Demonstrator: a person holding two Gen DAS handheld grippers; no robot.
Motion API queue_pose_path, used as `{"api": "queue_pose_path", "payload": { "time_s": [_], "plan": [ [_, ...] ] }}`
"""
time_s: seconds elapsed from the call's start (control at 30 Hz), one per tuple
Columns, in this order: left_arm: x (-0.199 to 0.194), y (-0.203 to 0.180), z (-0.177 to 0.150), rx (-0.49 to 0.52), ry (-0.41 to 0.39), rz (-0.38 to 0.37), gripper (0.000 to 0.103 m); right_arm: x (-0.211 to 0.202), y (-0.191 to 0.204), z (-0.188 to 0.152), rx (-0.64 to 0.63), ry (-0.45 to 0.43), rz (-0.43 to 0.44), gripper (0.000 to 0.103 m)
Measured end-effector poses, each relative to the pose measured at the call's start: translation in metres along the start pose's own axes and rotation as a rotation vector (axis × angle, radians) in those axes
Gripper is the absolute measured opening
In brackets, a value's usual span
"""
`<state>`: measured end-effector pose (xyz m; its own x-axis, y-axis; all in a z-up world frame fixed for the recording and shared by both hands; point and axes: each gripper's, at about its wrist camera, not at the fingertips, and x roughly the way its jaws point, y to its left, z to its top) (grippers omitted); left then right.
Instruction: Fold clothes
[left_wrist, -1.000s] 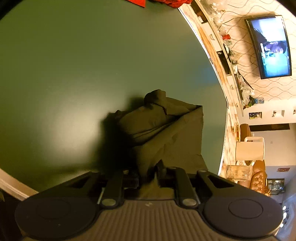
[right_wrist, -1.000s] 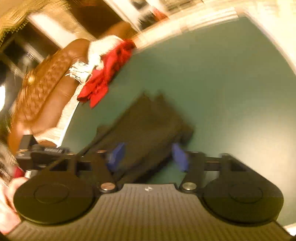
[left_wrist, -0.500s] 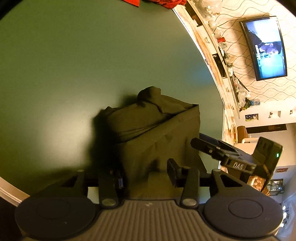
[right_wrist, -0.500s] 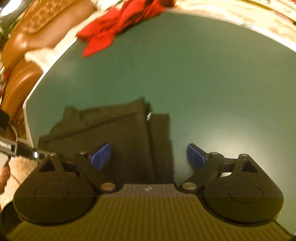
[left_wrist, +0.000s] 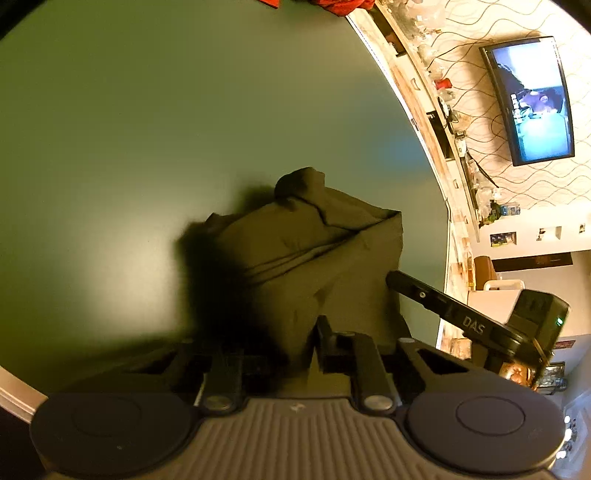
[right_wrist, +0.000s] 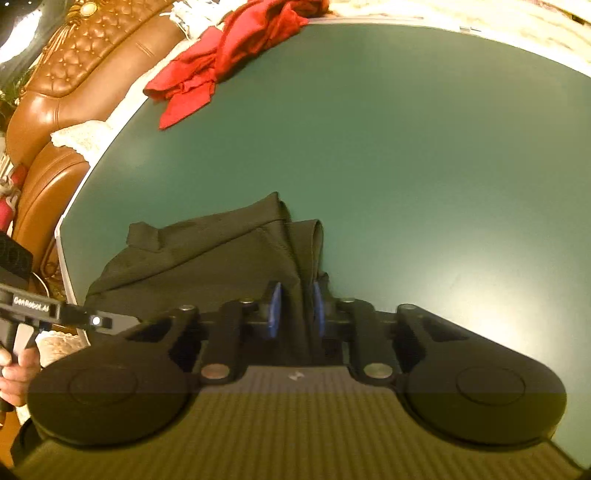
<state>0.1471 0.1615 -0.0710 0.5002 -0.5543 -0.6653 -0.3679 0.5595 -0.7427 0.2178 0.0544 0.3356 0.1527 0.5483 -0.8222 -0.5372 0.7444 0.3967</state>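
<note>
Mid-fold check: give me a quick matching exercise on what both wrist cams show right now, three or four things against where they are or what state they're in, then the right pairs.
Things:
1. dark garment
2. red cloth
3. right gripper
4. television

Places or states:
A. bunched at the far edge of the green table, near the leather sofa
B. mounted on the patterned wall, screen lit
C. partly folded, on the table close to both grippers
D. blue pads closed on a fold of fabric

Pairs: 1-C, 2-A, 3-D, 4-B
</note>
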Motion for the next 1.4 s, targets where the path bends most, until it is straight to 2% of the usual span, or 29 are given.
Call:
{"api": "queue_pose_path", "payload": {
  "time_s": [0.07,0.23,0.4,0.53,0.7,0.77,0.87,1.0,1.13,1.23,1.4],
  "plan": [
    [-0.001,-0.001,-0.002,0.008,-0.010,0.003,0.016,-0.005,0.006,-0.009,0.006,-0.025,0.008,0.010],
    [-0.009,-0.001,-0.004,0.004,-0.020,0.016,0.014,-0.012,0.023,-0.020,-0.048,-0.044,-0.041,0.010],
    [-0.019,0.001,-0.003,0.012,-0.016,0.051,0.013,-0.006,0.047,-0.017,-0.079,-0.029,0.000,0.010],
    [-0.018,0.007,-0.005,-0.008,-0.022,0.042,0.014,-0.010,0.083,-0.019,-0.161,-0.061,0.004,0.010],
    [-0.019,0.014,-0.008,-0.020,-0.034,0.016,0.014,0.006,0.125,-0.043,-0.312,-0.084,-0.076,0.010],
    [-0.020,0.016,-0.008,-0.020,-0.034,0.013,0.014,0.007,0.126,-0.051,-0.313,-0.104,-0.098,0.010],
    [-0.020,0.017,-0.008,-0.013,-0.030,0.015,0.014,-0.001,0.113,-0.047,-0.226,-0.145,-0.101,0.010],
    [-0.022,0.018,-0.007,-0.004,-0.025,0.020,0.014,-0.006,0.086,-0.036,-0.191,-0.140,-0.150,0.013],
    [-0.024,0.021,-0.008,-0.005,-0.023,0.013,0.014,0.011,0.074,-0.028,-0.258,-0.116,-0.228,0.057],
    [-0.020,0.016,-0.004,-0.005,-0.021,0.009,0.014,0.024,0.072,-0.026,-0.304,-0.086,-0.250,0.063],
    [-0.020,0.016,-0.001,-0.007,-0.013,0.005,0.014,0.032,0.056,-0.013,-0.203,-0.041,-0.136,0.066]
  ]
}}
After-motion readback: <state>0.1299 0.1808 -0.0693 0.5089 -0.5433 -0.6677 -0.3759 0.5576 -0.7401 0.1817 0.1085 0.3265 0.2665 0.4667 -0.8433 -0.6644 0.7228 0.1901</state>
